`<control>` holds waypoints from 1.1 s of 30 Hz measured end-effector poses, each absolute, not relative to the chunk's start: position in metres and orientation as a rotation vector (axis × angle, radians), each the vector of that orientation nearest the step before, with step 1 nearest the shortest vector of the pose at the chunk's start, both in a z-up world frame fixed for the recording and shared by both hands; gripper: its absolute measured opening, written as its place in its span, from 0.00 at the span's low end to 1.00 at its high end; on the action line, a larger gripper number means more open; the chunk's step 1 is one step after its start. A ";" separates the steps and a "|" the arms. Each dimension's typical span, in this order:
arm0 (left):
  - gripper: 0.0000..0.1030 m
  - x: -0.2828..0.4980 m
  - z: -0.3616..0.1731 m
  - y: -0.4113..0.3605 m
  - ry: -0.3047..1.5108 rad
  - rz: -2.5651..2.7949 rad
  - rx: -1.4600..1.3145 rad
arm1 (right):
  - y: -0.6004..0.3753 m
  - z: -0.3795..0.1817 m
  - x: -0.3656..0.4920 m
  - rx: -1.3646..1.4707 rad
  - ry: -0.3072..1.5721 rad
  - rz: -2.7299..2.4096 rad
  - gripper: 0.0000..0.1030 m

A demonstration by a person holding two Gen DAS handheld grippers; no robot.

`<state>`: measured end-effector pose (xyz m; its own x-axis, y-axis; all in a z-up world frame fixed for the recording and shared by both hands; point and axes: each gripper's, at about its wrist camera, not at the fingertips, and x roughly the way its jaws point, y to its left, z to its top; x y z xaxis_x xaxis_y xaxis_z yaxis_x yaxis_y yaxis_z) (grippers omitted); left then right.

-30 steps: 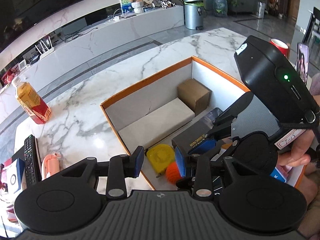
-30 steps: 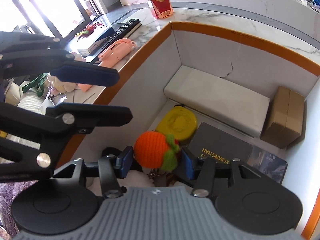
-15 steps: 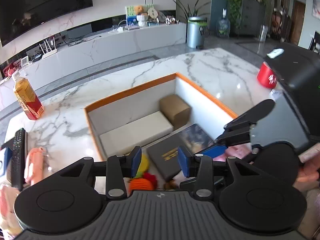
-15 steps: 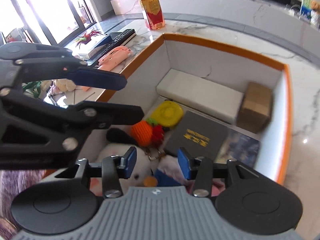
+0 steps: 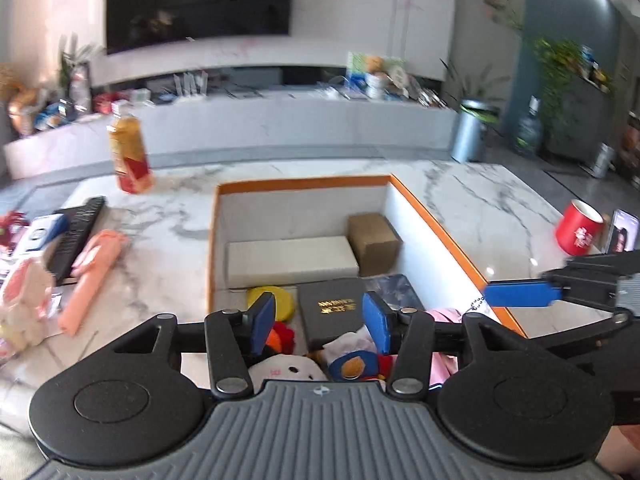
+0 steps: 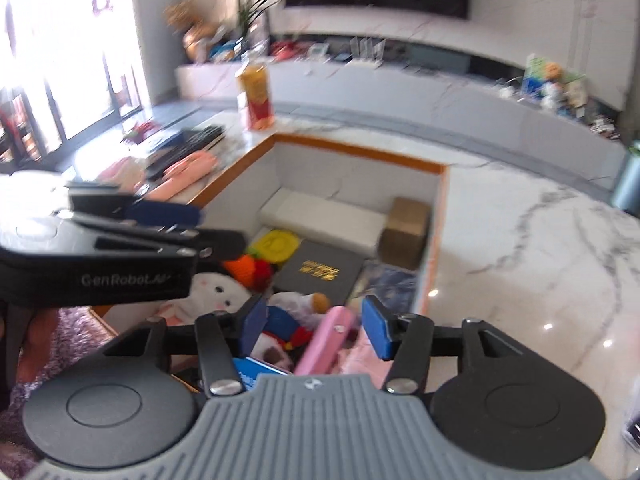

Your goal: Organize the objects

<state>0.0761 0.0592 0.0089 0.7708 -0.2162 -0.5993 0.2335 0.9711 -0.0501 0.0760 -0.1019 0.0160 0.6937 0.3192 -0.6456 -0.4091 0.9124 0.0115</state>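
Left wrist view shows the box (image 5: pixel 436 216), orange-rimmed, on the marble table (image 5: pixel 480 200), already well filled: a white block (image 5: pixel 292 258) and brown carton (image 5: pixel 374 238) at the far wall, a yellow disc (image 5: pixel 282 300) and black book (image 5: pixel 334 308) in the middle, soft toys (image 5: pixel 288 366) heaped at the near end. The left gripper (image 5: pixel 318 322) hangs above that heap with nothing between its jaws, which are opening. The right gripper (image 6: pixel 314 324) is likewise empty over the box, its jaws opening too.

Judging by what lies outside, the sorting is perhaps half done: a bottle (image 5: pixel 130 156), a remote (image 5: pixel 78 232), a pink case (image 5: pixel 94 276) and a plush (image 5: pixel 22 300) wait on the left of the table, a red cup (image 5: pixel 578 228) on the right.
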 end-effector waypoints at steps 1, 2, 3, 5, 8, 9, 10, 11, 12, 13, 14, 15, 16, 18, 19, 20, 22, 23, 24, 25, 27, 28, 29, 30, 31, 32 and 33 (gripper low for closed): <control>0.63 0.072 0.010 0.059 0.634 -0.226 0.021 | -0.104 0.017 0.072 -0.127 0.685 0.401 0.60; 0.66 0.068 0.010 0.060 0.623 -0.211 0.013 | -0.106 0.019 0.069 -0.118 0.679 0.397 0.62; 0.71 0.064 0.011 0.061 0.611 -0.199 0.003 | -0.107 0.020 0.065 -0.113 0.674 0.389 0.63; 0.74 0.057 0.010 0.062 0.593 -0.167 -0.003 | -0.109 0.021 0.059 -0.112 0.665 0.371 0.63; 0.84 0.048 0.008 0.065 0.578 -0.122 0.004 | -0.112 0.022 0.049 -0.105 0.645 0.359 0.64; 0.85 0.045 0.008 0.066 0.572 -0.100 0.009 | -0.112 0.022 0.046 -0.102 0.641 0.357 0.64; 0.86 0.042 0.008 0.067 0.566 -0.080 0.013 | -0.112 0.021 0.044 -0.101 0.640 0.352 0.64; 0.87 0.040 0.008 0.070 0.560 -0.061 0.021 | -0.113 0.021 0.042 -0.101 0.641 0.344 0.65; 0.88 0.038 0.008 0.071 0.556 -0.045 0.026 | -0.112 0.020 0.039 -0.100 0.645 0.332 0.67; 0.90 0.036 0.008 0.073 0.554 -0.032 0.028 | -0.113 0.020 0.038 -0.095 0.648 0.324 0.70; 0.91 0.035 0.008 0.074 0.558 -0.022 0.032 | -0.114 0.020 0.036 -0.087 0.647 0.321 0.71; 0.91 0.034 0.008 0.075 0.566 -0.017 0.035 | -0.115 0.020 0.033 -0.076 0.646 0.322 0.73; 0.91 0.032 0.007 0.075 0.570 -0.019 0.036 | -0.115 0.021 0.031 -0.068 0.645 0.322 0.75; 0.91 0.030 0.005 0.076 0.577 -0.024 0.038 | -0.116 0.023 0.027 -0.058 0.638 0.318 0.77; 0.91 0.028 0.003 0.075 0.578 -0.024 0.041 | -0.117 0.024 0.025 -0.056 0.632 0.317 0.80; 0.91 0.026 0.002 0.074 0.579 -0.023 0.046 | -0.117 0.025 0.022 -0.057 0.626 0.316 0.81; 0.91 0.024 0.000 0.071 0.587 -0.026 0.049 | -0.118 0.025 0.019 -0.062 0.622 0.314 0.84; 0.91 0.024 0.000 0.071 0.592 -0.027 0.044 | -0.118 0.025 0.018 -0.064 0.622 0.312 0.84; 0.91 0.024 -0.001 0.070 0.597 -0.028 0.038 | -0.118 0.025 0.017 -0.064 0.623 0.311 0.84; 0.91 0.024 -0.001 0.070 0.604 -0.028 0.034 | -0.118 0.024 0.016 -0.063 0.624 0.312 0.85; 0.91 0.026 -0.002 0.069 0.619 -0.020 0.034 | -0.118 0.024 0.014 -0.064 0.624 0.312 0.86; 0.91 0.026 -0.004 0.068 0.625 -0.015 0.039 | -0.118 0.023 0.014 -0.065 0.624 0.310 0.86; 0.91 0.026 -0.004 0.067 0.628 -0.012 0.045 | -0.118 0.023 0.014 -0.066 0.625 0.308 0.86; 0.91 0.025 -0.005 0.067 0.629 -0.010 0.050 | -0.118 0.023 0.014 -0.065 0.627 0.306 0.86; 0.91 0.025 -0.005 0.066 0.629 -0.009 0.054 | -0.118 0.022 0.015 -0.063 0.629 0.306 0.86; 0.91 0.025 -0.006 0.066 0.630 -0.008 0.054 | -0.118 0.021 0.015 -0.062 0.632 0.306 0.86; 0.91 0.025 -0.006 0.066 0.631 -0.009 0.054 | -0.118 0.020 0.016 -0.060 0.636 0.305 0.87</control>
<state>0.0246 0.0657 -0.0058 0.8075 0.0083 -0.5898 0.0246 0.9986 0.0478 0.0156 -0.1183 0.0204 0.7613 0.2620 -0.5931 -0.2987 0.9536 0.0379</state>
